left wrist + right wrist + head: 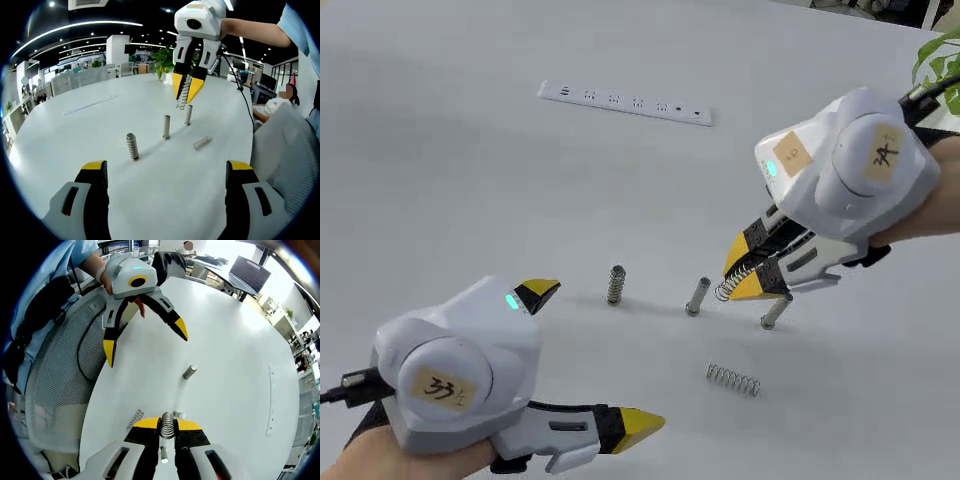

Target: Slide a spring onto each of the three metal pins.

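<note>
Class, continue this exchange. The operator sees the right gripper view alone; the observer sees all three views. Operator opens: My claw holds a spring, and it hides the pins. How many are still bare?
Observer: Two. In the left gripper view the middle pin and the end pin stand upright and bare; the third pin already wears a spring.
Operator: Is my spring on one yet?
Observer: No. The held spring hangs tilted, its lower end in the air near the end pin's top.
Operator: How much sticks out of the claw?
Observer: A few lower coils pass the right claw's yellow tips.
</note>
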`<state>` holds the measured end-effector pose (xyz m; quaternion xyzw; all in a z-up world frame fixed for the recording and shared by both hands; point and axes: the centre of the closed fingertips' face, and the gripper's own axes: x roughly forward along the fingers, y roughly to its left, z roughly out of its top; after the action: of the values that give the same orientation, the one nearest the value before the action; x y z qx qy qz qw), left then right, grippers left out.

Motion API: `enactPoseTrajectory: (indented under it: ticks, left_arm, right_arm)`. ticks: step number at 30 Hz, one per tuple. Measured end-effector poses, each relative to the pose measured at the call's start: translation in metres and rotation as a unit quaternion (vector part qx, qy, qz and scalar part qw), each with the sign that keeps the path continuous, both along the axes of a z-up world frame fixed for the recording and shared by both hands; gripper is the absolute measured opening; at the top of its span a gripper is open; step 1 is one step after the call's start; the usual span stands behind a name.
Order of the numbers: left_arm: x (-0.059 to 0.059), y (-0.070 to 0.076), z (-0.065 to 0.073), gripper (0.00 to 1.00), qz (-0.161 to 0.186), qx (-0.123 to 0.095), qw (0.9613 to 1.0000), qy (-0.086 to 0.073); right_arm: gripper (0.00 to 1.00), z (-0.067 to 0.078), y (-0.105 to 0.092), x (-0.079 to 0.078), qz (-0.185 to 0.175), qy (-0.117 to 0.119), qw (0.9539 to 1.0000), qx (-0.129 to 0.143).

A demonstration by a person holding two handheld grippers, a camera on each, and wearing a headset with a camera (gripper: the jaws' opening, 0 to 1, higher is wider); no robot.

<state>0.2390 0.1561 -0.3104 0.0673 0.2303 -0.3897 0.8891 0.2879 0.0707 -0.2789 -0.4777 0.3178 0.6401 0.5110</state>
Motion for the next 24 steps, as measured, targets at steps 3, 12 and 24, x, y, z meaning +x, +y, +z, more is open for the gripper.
enactPoseTrajectory:
  ticks: [3, 12, 24]
  left_arm:
    - [0.002, 0.002, 0.002, 0.97, 0.003, -0.003, 1.0, -0.003]
    - [0.002, 0.004, 0.0, 0.97, 0.004, -0.005, 1.0, 0.0]
    - [0.003, 0.008, -0.003, 0.96, 0.014, -0.013, 0.9998, 0.004]
  right_arm:
    - [0.07, -0.002, 0.002, 0.008, 0.008, -0.002, 0.9999, -0.008]
    - [0.07, -0.012, 0.007, 0.014, 0.027, -0.003, 0.999, -0.036]
    - [0.07, -0.018, 0.006, 0.015, 0.039, 0.001, 0.9969, -0.068]
